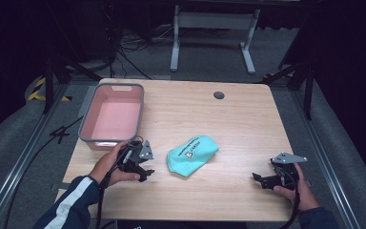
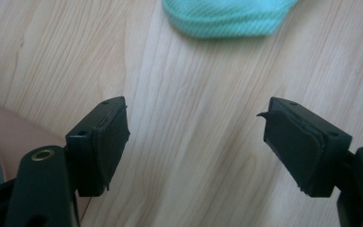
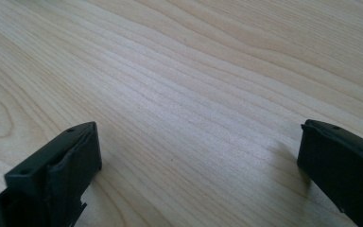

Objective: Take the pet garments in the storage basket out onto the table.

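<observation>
1. Both tongs sit low over the table (image 1: pixel 248 119), jaws spread wide and empty: your left gripper (image 1: pixel 142 172), your right gripper (image 1: pixel 263 180).
2. Between them lies the mint cloth bag (image 1: pixel 192 153), just ahead of your left jaws, likely the easier reach.
3. Your pink bin (image 1: pixel 86 114) waits empty at the left edge, probably the bag's destination.

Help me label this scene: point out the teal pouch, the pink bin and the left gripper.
teal pouch (image 1: pixel 192 154): high view, middle of its fabric body.
pink bin (image 1: pixel 86 115): high view, grey rim on its left side.
left gripper (image 2: pixel 196 142): left gripper view, midway between its open black jaws.
</observation>
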### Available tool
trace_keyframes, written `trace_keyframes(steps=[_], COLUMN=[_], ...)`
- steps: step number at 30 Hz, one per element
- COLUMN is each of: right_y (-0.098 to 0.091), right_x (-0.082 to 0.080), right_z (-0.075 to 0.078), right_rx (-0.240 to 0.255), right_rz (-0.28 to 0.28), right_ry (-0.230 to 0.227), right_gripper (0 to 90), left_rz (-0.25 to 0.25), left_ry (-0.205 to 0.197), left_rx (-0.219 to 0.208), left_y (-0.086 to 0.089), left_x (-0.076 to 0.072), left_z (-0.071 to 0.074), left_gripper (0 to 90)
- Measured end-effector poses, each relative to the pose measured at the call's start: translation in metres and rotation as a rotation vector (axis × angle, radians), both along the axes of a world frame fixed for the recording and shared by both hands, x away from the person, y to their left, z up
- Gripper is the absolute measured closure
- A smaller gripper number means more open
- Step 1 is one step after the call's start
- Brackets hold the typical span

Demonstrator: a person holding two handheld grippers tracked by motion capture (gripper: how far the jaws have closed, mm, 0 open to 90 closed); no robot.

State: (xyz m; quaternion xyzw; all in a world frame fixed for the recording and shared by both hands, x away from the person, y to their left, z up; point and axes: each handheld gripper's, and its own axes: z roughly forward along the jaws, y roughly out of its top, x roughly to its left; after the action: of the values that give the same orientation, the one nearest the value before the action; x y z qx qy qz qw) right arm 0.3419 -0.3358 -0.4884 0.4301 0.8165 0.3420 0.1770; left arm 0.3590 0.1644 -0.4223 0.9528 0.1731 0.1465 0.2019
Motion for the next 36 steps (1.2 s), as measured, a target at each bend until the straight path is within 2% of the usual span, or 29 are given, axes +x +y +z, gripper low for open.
trace_keyframes(steps=[8,13,22,23,25,30,34,35,36], right_y=[0.000,0.000,0.000,0.000,0.000,0.000,0.000,0.000,0.000], right_x=[0.000,0.000,0.000,0.000,0.000,0.000,0.000,0.000,0.000], right_z=[0.000,0.000,0.000,0.000,0.000,0.000,0.000,0.000,0.000], right_rx=[0.000,0.000,0.000,0.000,0.000,0.000,0.000,0.000,0.000], right_rz=[-0.001,-0.002,-0.002,-0.002,-0.002,-0.002,-0.002,-0.001,-0.002], right_ry=[0.000,0.000,0.000,0.000,0.000,0.001,0.000,0.000,0.001], right_gripper=[0.7,0.8,0.7,0.7,0.7,0.7,0.7,0.7,0.7], left_rz=[0.039,0.050,0.095,0.104,0.126,0.196,0.219,0.219,0.246], left_ry=[-0.010,-0.018,-0.024,-0.016,-0.029,-0.013,0.016,0.016,0.041], left_rx=[0.027,0.022,-0.017,-0.027,-0.030,-0.097,-0.183,-0.183,-0.246], left_y=[0.026,0.044,0.074,0.078,0.085,0.106,0.126,0.126,0.137], left_x=[-0.009,-0.013,-0.025,-0.026,-0.029,-0.035,-0.041,-0.041,-0.042], left_z=[-0.008,-0.014,-0.023,-0.024,-0.027,-0.037,-0.043,-0.043,-0.048], left_gripper=[22.6,21.9,20.2,20.2,20.2,20.4,19.7,19.0,18.4])
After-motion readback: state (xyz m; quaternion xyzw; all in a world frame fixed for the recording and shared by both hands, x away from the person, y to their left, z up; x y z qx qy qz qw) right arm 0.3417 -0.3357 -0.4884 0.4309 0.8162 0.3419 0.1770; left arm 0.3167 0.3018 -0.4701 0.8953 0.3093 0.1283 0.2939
